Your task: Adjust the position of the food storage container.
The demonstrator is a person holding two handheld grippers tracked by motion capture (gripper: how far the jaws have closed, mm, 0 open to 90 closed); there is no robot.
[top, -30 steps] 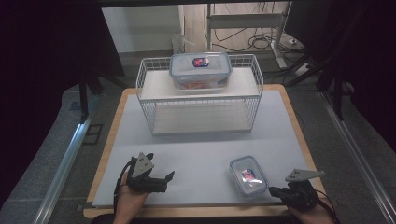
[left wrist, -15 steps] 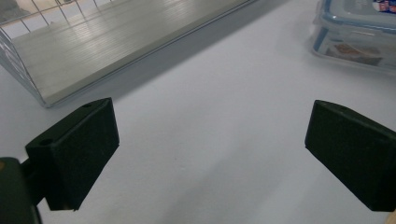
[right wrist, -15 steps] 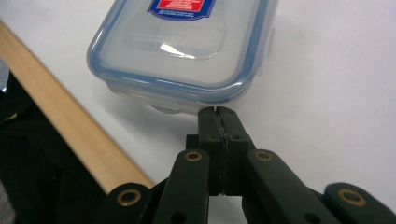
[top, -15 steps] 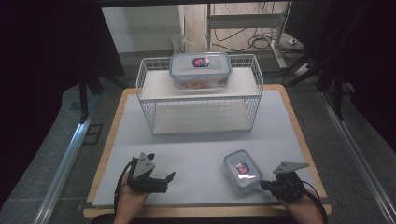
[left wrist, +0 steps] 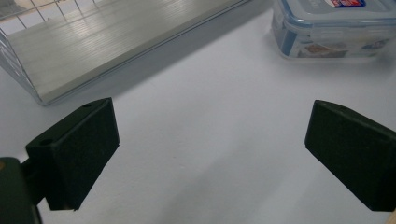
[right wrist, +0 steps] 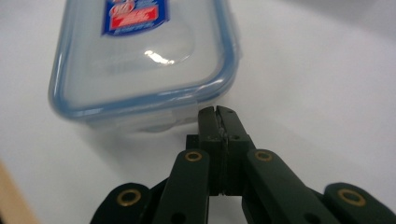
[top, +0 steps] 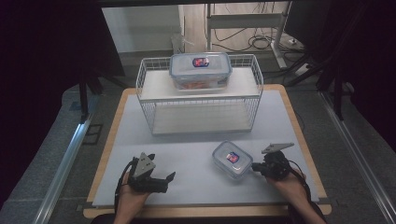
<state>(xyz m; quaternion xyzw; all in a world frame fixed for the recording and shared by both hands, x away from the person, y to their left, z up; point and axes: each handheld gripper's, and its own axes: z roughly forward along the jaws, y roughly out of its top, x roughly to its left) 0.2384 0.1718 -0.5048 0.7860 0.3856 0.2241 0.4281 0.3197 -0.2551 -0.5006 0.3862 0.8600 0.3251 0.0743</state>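
A pale worktop [top: 196, 154] with a wooden edge is carrying a white wire rack [top: 201, 98] at its far side and a small lidded box [top: 232, 160] lying near the front right.

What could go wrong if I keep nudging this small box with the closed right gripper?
The right gripper, jaws shut, presses near one corner of the small container, so the box may spin rather than slide straight. Nothing clamps it, so it may slip off the tips. The left gripper, open, stands apart and gives no backstop.

Two lidded containers [top: 232, 158] [top: 201, 70], one wire rack [top: 200, 95].
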